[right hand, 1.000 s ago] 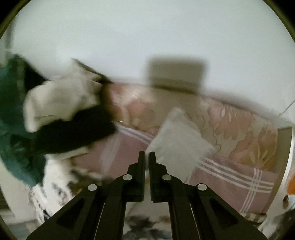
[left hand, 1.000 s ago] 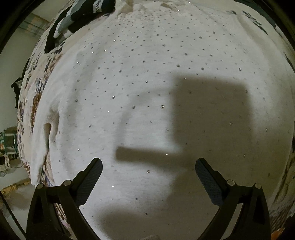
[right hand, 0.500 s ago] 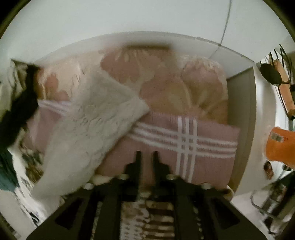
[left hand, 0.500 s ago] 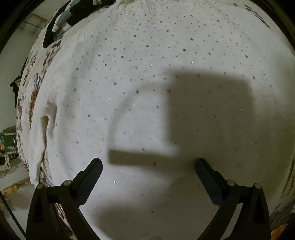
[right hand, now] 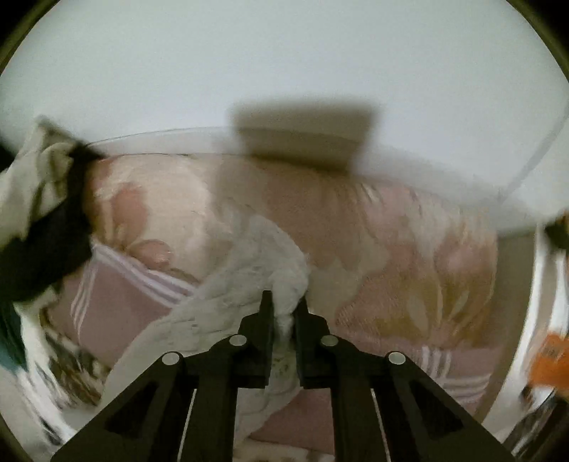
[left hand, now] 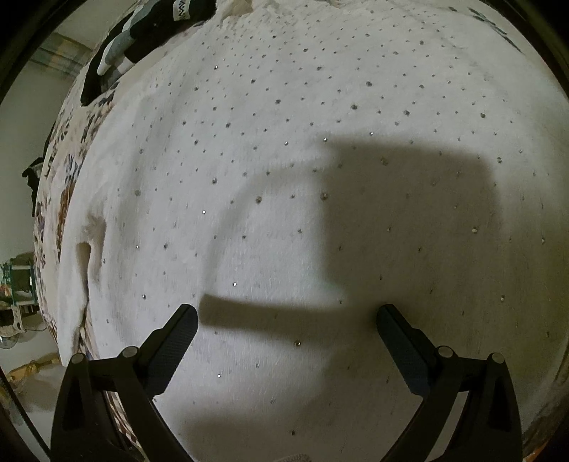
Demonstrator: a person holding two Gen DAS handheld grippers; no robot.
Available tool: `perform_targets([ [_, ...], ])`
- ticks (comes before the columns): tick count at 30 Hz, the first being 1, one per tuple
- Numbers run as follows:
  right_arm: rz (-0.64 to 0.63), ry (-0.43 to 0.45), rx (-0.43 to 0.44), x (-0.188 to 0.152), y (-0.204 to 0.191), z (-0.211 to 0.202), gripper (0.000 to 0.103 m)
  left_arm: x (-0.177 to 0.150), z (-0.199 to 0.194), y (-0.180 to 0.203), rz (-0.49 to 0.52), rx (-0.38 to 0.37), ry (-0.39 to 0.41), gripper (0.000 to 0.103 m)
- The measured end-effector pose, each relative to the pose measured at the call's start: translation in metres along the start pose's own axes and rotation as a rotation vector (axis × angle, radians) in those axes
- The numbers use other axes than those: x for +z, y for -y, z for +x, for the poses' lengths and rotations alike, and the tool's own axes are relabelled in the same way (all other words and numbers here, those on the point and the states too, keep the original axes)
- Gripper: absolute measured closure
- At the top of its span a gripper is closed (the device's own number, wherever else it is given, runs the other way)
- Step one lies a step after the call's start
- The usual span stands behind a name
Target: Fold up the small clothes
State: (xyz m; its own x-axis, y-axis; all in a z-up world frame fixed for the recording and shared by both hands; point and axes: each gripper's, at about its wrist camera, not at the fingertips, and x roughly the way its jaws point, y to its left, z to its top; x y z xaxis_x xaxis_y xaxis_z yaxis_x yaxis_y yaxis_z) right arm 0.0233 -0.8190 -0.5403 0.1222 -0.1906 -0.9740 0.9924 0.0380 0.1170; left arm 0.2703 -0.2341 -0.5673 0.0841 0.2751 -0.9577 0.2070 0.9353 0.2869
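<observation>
- In the left wrist view, the left gripper (left hand: 286,320) hangs over a white fuzzy knit garment dotted with small shiny studs (left hand: 284,160), which is spread flat and fills nearly the whole frame.
- Its two black fingers (left hand: 174,341) stand spread wide at the lower left and lower right of the frame, with nothing between them; whether the tips touch the knit cannot be told.
- A dark blocky shadow falls on the garment at centre right, just above the finger tips.
- At the left edge of the frame the garment's border is rumpled into a small fold, and beyond it shows a strip of floral-patterned bed cover (left hand: 65,184).
- At the upper left lies a black, grey and white striped piece of clothing (left hand: 142,32), beside the top edge of the white knit.
- In the right wrist view, which is blurred by motion, the right gripper (right hand: 284,312) sits at lower centre, its jaws closing with a bunched fold of the white fuzzy knit garment (right hand: 256,270) between them; the pads look pressed onto the fabric.
- From the pinch the white knit trails to the lower left of the frame, over a pink blanket with white stripes (right hand: 117,302).
- Behind it lies a pink floral pillow or quilt (right hand: 391,248).
- At the left edge sits a heap of dark and pale clothes (right hand: 39,227), too blurred to tell apart.
</observation>
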Motion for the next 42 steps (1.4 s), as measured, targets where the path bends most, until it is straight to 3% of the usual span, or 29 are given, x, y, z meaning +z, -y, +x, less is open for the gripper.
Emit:
perform_targets([
  [2,-0.038,0.155,-0.063,0.000,-0.008,-0.029,0.094,-0.001,-0.003,0.006,0.003,0.002,0.008,0.000],
  [4,-0.038,0.249,-0.104,0.003,-0.009,-0.045,0.094,0.008,-0.004,0.006,0.003,0.002,0.014,0.000],
  [6,-0.056,0.250,-0.141,0.014,-0.011,-0.041,0.094,0.009,-0.003,0.005,0.004,0.001,0.019,0.000],
  [9,-0.118,0.128,-0.170,0.019,-0.018,-0.013,0.085,0.013,-0.003,0.007,0.002,0.002,0.017,0.000],
  [12,-0.062,0.073,-0.101,0.007,-0.008,-0.009,0.049,0.014,-0.004,0.007,-0.001,0.001,0.018,0.000],
  [13,-0.025,0.075,-0.074,0.000,-0.001,-0.012,0.044,0.015,-0.003,0.007,0.001,0.003,0.020,0.000],
  [16,0.103,0.022,0.062,-0.012,0.023,-0.004,0.044,0.014,-0.002,0.010,0.010,0.005,0.025,0.000],
  [20,0.316,-0.080,0.138,-0.003,0.049,0.029,0.044,0.014,0.002,0.015,0.012,0.000,0.026,0.000],
  [22,0.424,-0.053,0.188,0.004,0.056,0.035,0.032,0.013,0.004,0.015,0.009,-0.003,0.025,0.000],
  [24,0.446,-0.003,0.244,0.002,0.052,0.030,0.035,0.012,0.005,0.015,0.002,-0.007,0.025,0.000],
  [25,0.420,0.018,0.286,0.003,0.055,0.020,0.056,0.011,0.005,0.017,-0.001,-0.008,0.025,0.000],
  [27,0.322,0.004,0.241,0.001,0.034,0.020,0.091,0.010,0.004,0.016,-0.004,-0.013,0.026,0.000],
  [31,0.208,0.091,0.170,-0.008,-0.009,0.001,0.092,0.013,0.002,0.006,-0.023,-0.033,0.026,0.000],
  [36,-0.077,0.241,0.204,-0.030,-0.082,-0.084,0.092,0.013,-0.004,-0.028,-0.105,-0.041,0.029,0.000],
  [39,-0.316,0.270,0.255,-0.079,-0.150,-0.136,0.092,0.008,-0.004,-0.064,-0.181,-0.040,0.034,0.000],
  [42,-0.580,0.273,0.325,-0.158,-0.228,-0.181,0.092,0.002,-0.004,-0.102,-0.251,-0.028,0.036,0.000],
])
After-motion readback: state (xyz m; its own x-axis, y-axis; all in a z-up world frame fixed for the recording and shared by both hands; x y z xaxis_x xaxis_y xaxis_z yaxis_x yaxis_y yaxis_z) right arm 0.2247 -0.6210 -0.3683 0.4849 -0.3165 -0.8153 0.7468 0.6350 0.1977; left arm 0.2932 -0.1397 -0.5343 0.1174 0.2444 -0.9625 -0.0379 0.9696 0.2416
